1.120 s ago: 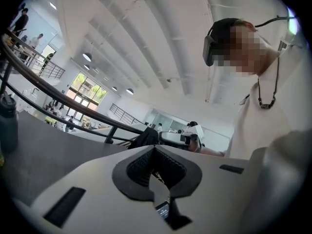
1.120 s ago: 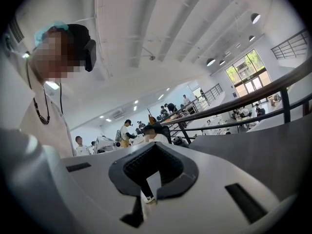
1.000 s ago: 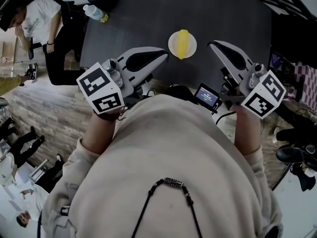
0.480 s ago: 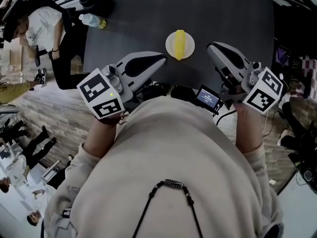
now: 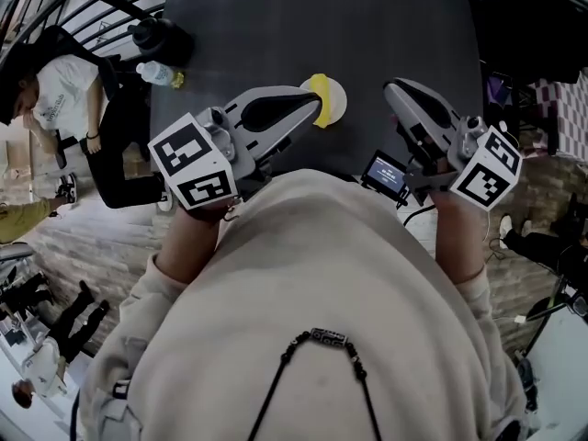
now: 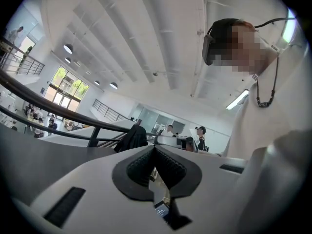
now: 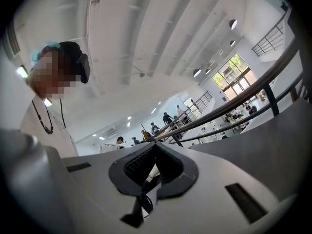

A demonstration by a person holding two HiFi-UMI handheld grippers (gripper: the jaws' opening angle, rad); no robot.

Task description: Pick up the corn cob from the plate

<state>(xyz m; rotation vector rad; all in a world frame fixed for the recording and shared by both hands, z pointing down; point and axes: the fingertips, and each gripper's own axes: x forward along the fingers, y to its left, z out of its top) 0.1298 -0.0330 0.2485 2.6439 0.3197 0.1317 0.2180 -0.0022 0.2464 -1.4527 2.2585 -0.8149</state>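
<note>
The yellow corn cob (image 5: 318, 84) lies on a small white plate (image 5: 338, 103) on the dark table (image 5: 276, 26), seen only in the head view. My left gripper (image 5: 317, 108) is held level over the near table edge, and its tip overlaps the plate's left side and hides part of the cob. Its jaws meet at the tip (image 6: 155, 147), shut and empty. My right gripper (image 5: 390, 87) is to the right of the plate, apart from it. Its jaws (image 7: 155, 143) are also shut, with nothing between them. Neither gripper view shows the cob.
A plastic bottle (image 5: 152, 73) and a black bag (image 5: 162, 39) sit at the table's far left corner. A person in a white shirt (image 5: 64, 99) stands left of the table. A small screen (image 5: 384, 175) hangs near my chest. Railings run behind.
Both grippers rose a little. In the head view the plate has moved from the open gap between them to behind the left gripper's tip, which now covers part of the cob.
</note>
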